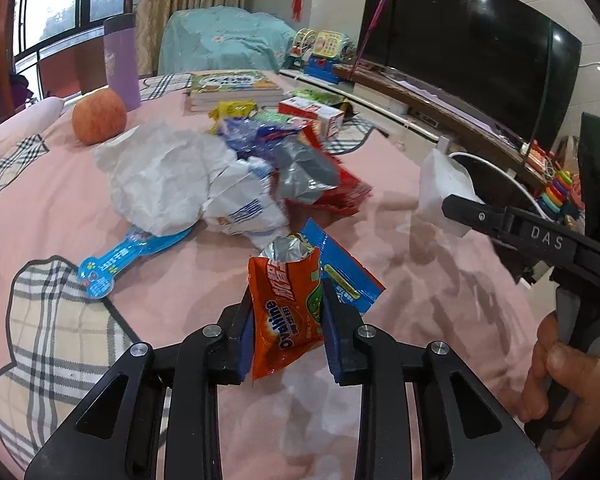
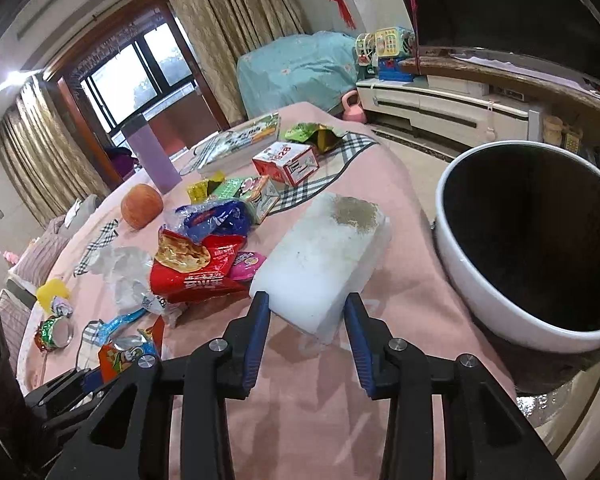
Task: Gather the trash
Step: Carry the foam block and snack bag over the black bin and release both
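Two grippers over pink tablecloth (image 2: 400,280): left gripper (image 1: 287,312) clamped on upright orange Ovaltine sachet (image 1: 286,312), lifted near wrapper pile (image 1: 236,168); right gripper (image 2: 306,340) grasping white foam block (image 2: 324,256) at its near end, beside white bin (image 2: 532,240).

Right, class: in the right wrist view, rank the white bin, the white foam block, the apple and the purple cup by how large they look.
1. white bin, largest.
2. white foam block, inflated by nearness to the camera.
3 and 4. purple cup and apple look alike; both sit farther back, so I won't rank them.
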Demonstrator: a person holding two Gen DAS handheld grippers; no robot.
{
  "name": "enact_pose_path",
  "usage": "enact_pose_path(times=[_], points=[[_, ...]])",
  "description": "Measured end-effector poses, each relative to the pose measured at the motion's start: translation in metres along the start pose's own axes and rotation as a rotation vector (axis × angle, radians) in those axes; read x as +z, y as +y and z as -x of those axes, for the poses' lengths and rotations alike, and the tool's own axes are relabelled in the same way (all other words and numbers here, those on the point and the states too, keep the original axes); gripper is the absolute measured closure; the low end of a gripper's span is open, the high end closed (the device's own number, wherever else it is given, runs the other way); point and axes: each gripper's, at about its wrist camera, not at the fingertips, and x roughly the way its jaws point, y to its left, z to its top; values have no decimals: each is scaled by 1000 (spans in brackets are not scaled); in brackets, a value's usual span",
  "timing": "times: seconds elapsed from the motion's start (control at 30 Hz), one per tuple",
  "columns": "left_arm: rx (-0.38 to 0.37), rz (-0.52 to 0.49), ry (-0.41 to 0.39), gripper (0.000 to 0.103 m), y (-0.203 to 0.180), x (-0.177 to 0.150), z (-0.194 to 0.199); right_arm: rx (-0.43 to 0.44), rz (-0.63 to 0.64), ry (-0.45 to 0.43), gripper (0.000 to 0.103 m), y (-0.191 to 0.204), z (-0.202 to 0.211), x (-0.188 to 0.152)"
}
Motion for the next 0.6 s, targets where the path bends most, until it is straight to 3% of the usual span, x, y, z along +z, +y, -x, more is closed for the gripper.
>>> enact_pose_path(times=[0.6], points=[[-108, -110, -16, 77, -69, 31, -5, -52, -48, -73, 64, -49, 63, 0]])
